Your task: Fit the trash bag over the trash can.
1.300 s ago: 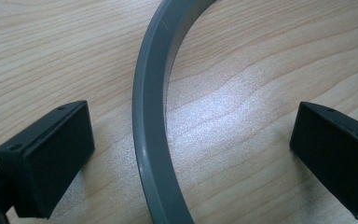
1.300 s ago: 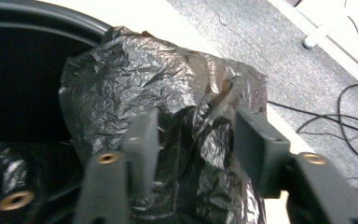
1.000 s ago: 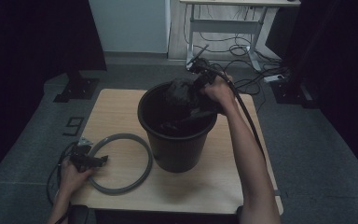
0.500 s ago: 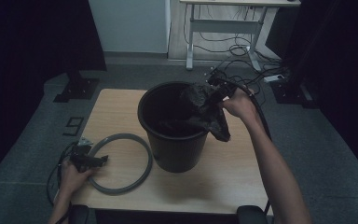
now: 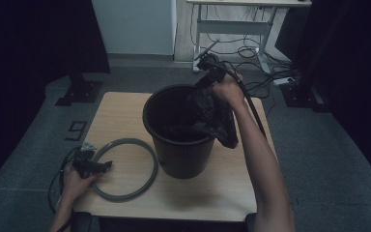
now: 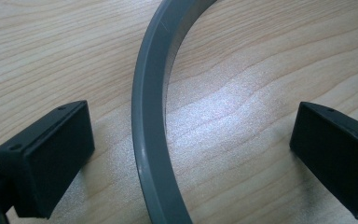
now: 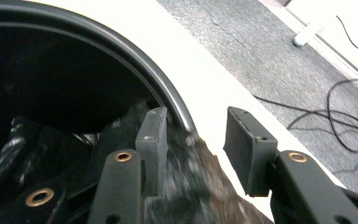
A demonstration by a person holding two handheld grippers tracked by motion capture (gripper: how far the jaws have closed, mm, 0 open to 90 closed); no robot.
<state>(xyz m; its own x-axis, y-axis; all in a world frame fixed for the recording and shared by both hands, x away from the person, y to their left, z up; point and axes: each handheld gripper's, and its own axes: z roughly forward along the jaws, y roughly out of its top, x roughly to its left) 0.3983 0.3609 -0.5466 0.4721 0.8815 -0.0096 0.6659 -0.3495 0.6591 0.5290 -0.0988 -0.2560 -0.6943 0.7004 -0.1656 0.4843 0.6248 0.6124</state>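
The right arm stretches forward from the bottom of the high view, its hand raised over the far rim of the black bucket (image 5: 181, 145), the right claw (image 5: 207, 72) angled down toward that rim. In the right gripper view its jaws stand partly apart and have just been closing a little; the black bin liner (image 7: 186, 186) lies bunched beneath and between them, draped over the bucket's edge, and whether the pads press it cannot be told. The liner is crumpled and glossy, spilling down the bucket's outer wall below the claw. The left hand rests low on the tabletop (image 5: 232, 188), its left claw (image 6: 191, 149) wide open, straddling the grey ring (image 6: 151, 140) lying flat between its jaws.
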